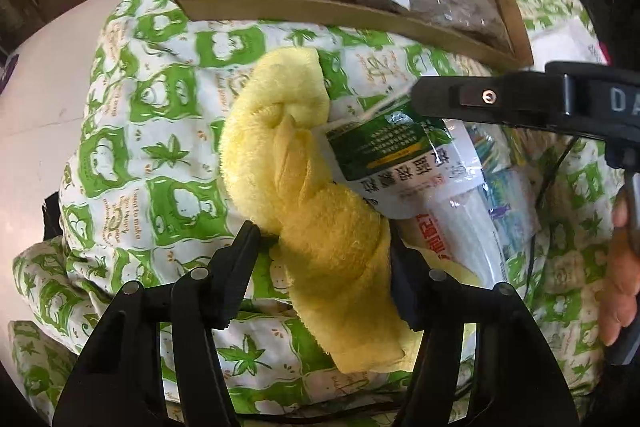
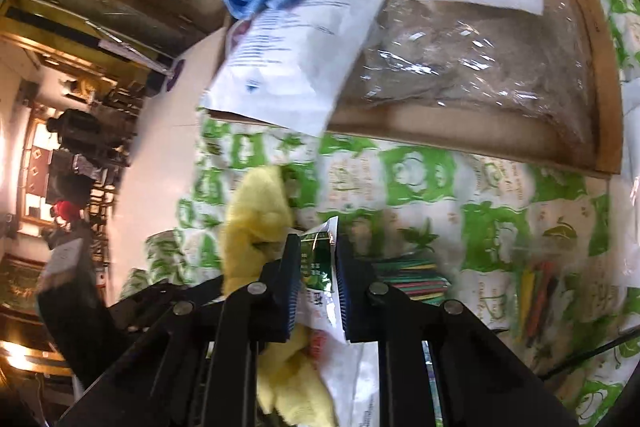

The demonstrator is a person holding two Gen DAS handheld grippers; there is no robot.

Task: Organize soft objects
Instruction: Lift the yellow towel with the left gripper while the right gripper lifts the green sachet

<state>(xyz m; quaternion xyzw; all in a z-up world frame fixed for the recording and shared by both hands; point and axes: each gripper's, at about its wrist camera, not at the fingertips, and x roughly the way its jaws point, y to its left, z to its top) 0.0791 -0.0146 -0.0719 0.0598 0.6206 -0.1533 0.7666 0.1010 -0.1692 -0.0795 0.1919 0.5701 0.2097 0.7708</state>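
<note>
Hand (image 1: 618, 267) only in left view

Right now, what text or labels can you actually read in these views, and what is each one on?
"DA": white letters on the right tool, cut off at the frame edge.
"I want to make": brown script on the green-and-white cloth; the rest is too small.
Green-and-white packet: printed characters, upside down, not legible.
White pouch in the cardboard box: lines too blurred.
</note>
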